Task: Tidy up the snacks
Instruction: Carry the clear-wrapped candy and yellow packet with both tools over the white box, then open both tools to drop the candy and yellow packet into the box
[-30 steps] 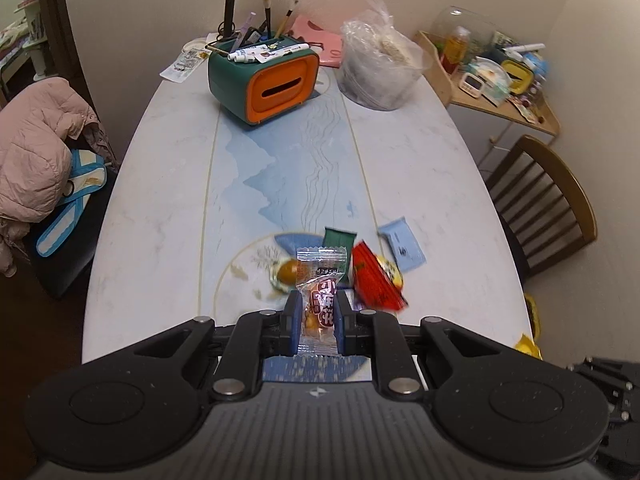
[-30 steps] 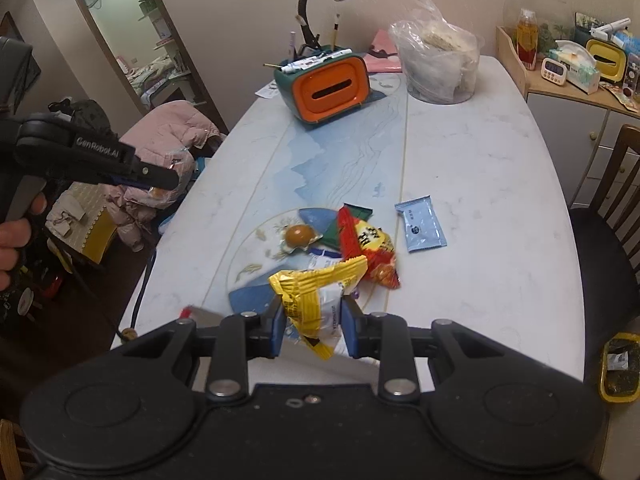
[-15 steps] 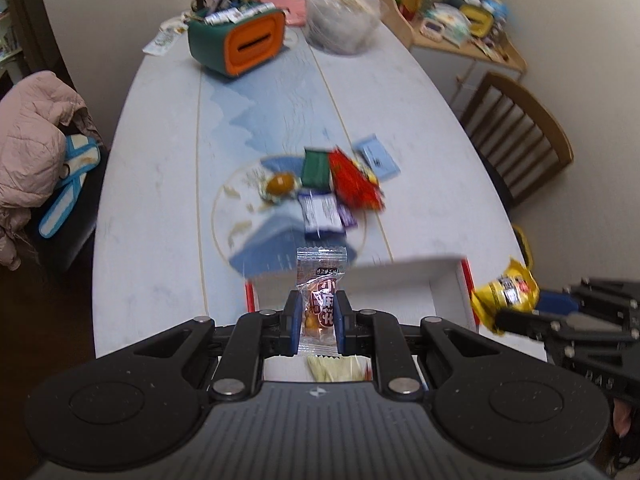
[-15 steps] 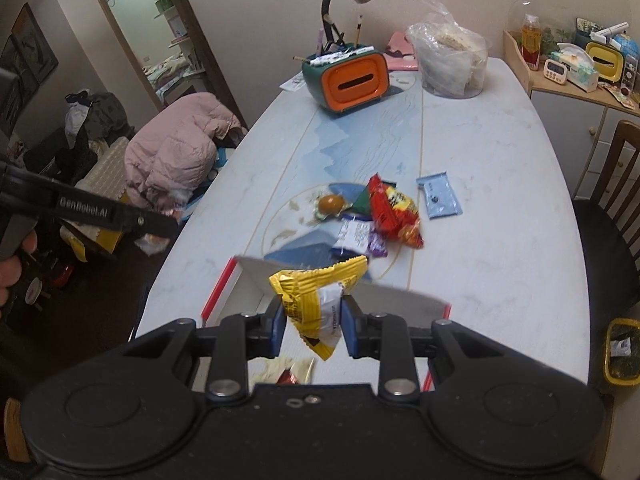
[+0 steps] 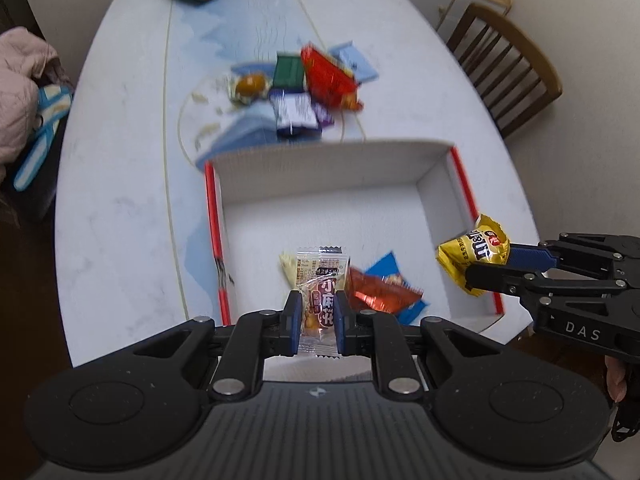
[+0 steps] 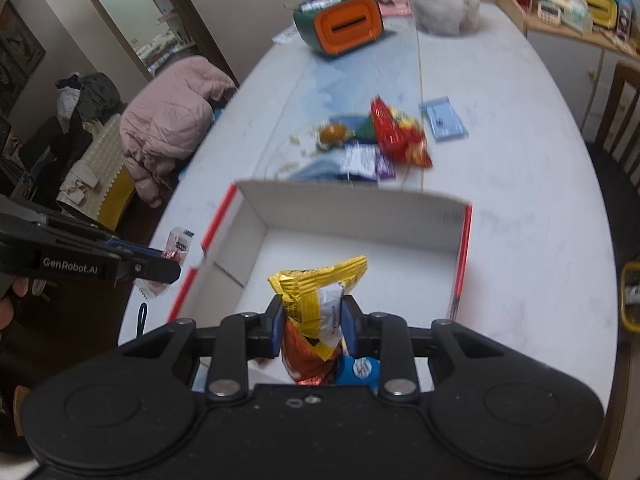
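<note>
Pinching a clear candy packet (image 5: 318, 300) between its blue pads, the left hand-held gripper (image 5: 316, 316) points down over the open white box (image 5: 332, 168) with red edges, which sits on the desk (image 5: 120, 160). The right hand-held gripper (image 6: 312, 326) is clamped on a yellow snack bag (image 6: 316, 292), held above the box's right side. Inside the box lie a red foil packet (image 5: 380, 292), a blue packet (image 5: 386, 266) and a pale wrapper (image 5: 288, 262). Beyond the box, on the desk, a loose pile remains: a red bag (image 5: 326, 76), green packet (image 5: 288, 70), purple-and-white packet (image 5: 296, 114), round golden sweet (image 5: 250, 84) and light blue sachet (image 5: 358, 62). An orange-and-green organizer (image 6: 344, 26) stands at the far end.
</note>
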{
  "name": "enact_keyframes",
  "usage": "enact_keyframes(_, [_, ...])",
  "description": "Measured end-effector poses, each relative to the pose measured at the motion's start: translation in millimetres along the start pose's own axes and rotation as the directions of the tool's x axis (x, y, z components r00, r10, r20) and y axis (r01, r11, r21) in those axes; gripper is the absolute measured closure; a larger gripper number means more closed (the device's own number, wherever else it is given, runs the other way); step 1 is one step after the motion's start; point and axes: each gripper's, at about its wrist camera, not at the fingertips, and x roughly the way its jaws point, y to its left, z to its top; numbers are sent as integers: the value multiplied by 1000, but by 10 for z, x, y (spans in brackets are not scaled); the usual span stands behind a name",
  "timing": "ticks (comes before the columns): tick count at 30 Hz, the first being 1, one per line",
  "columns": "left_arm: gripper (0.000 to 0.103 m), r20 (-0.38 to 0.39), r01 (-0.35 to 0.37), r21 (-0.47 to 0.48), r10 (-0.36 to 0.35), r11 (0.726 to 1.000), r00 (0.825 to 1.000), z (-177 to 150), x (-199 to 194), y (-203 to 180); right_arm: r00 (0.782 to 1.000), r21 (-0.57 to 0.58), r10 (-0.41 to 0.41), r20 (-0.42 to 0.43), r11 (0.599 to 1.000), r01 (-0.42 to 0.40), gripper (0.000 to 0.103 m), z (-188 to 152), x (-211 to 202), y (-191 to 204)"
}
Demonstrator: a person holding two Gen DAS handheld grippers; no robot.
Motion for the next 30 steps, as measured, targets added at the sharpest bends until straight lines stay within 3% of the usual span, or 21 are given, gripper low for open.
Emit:
enact_keyframes(17, [87,-105,-42,-5,42,999,994,-159,958,-64,989,44,-124,-78,991,128,75,-267,628,-221])
enact_keyframes(30, [87,-148,-56,3,56,998,987,-197,1398,-98,982,44,-147,-120,987,153,75,-285,900,-246])
